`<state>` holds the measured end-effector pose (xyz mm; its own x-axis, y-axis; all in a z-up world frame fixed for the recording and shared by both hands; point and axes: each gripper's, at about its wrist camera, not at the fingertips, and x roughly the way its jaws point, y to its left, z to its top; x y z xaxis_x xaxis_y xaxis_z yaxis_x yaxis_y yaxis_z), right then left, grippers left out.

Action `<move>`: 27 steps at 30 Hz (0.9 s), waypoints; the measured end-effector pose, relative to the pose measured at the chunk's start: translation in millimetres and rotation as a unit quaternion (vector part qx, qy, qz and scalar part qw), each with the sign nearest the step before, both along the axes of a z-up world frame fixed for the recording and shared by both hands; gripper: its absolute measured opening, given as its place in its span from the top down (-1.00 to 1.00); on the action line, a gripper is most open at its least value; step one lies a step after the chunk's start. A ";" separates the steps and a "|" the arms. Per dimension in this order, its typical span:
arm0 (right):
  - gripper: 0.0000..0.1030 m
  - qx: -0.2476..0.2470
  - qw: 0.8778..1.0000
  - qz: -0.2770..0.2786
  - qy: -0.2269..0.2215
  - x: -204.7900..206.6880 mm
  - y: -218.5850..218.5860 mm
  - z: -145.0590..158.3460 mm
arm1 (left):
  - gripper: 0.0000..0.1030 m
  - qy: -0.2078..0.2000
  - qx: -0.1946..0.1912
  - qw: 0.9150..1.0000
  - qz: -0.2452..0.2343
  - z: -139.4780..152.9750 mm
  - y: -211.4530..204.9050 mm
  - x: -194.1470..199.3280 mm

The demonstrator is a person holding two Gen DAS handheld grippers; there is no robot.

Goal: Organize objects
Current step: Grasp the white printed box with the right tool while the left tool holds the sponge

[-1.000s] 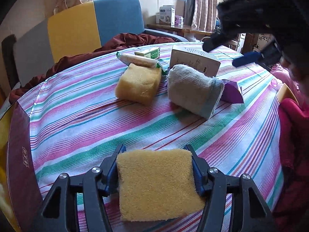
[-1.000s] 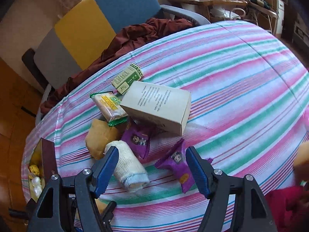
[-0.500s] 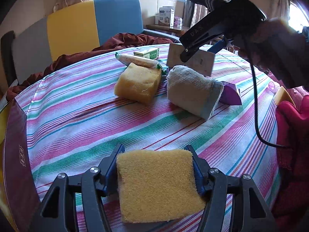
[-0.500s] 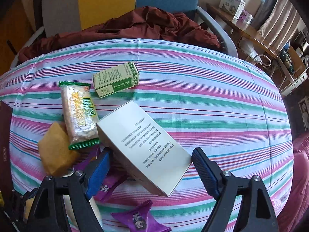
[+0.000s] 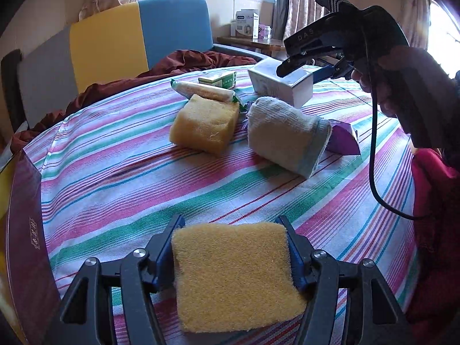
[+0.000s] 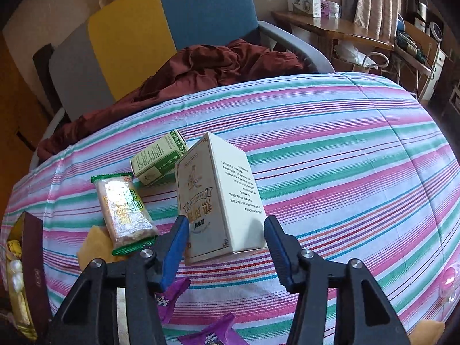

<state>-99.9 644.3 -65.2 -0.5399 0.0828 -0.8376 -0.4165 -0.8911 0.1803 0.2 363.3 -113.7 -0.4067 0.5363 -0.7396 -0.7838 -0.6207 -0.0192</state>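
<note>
Both tool fingers (image 6: 178, 247) astride box (image 6: 218, 201) — unclamped

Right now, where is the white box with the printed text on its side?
In the right wrist view the white box stands between the open fingers of the right gripper on the striped tablecloth, with the small green box just behind its left side.
</note>
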 end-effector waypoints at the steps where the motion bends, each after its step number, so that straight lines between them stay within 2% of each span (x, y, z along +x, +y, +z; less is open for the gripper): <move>1: -0.17 0.002 1.000 -0.002 0.005 0.0 1.5 1.8 | -0.27 -0.001 0.000 1.000 0.000 -0.3 0.1 -0.4; 3: -0.54 0.005 1.000 -0.005 0.011 -0.5 2.7 3.3 | -0.27 0.000 0.000 1.000 0.000 -0.6 0.1 -0.5; 4: -0.58 0.011 1.000 -0.007 0.009 -1.0 2.2 2.9 | -0.27 -0.001 0.000 1.000 0.000 -0.8 0.1 -0.8; 9: -0.59 0.073 0.997 -0.001 -0.016 -8.4 -7.4 -1.8 | -0.27 0.000 0.000 1.000 0.000 -1.4 0.5 -1.2; 14: -0.58 0.090 0.995 -0.002 -0.049 -19.8 -4.3 -17.8 | -0.27 0.000 0.001 1.000 0.000 -1.7 0.9 -2.2; 15: -0.50 0.093 0.994 -0.002 -0.054 -21.4 -4.0 -20.3 | -0.27 0.000 0.001 1.000 0.000 -1.8 0.9 -2.2; 16: -0.31 0.093 0.994 0.001 -0.055 -21.5 -4.0 -22.0 | -0.27 0.000 0.001 1.000 0.000 -2.1 0.9 -2.4; 17: 0.00 0.090 0.994 0.003 -0.056 -21.5 -3.8 -22.9 | -0.27 0.000 0.001 1.000 0.000 -2.1 1.1 -2.3; 27: 0.01 0.098 0.994 0.007 -0.057 -16.7 -4.8 -21.9 | -0.23 0.013 -0.010 1.000 0.003 0.1 4.0 -0.8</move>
<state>-116.6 639.5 -87.1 -0.4446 0.2427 -0.8622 -0.4110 -0.9106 -0.0444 -0.7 367.3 -113.6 -0.4291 0.5187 -0.7395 -0.7804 -0.6252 0.0144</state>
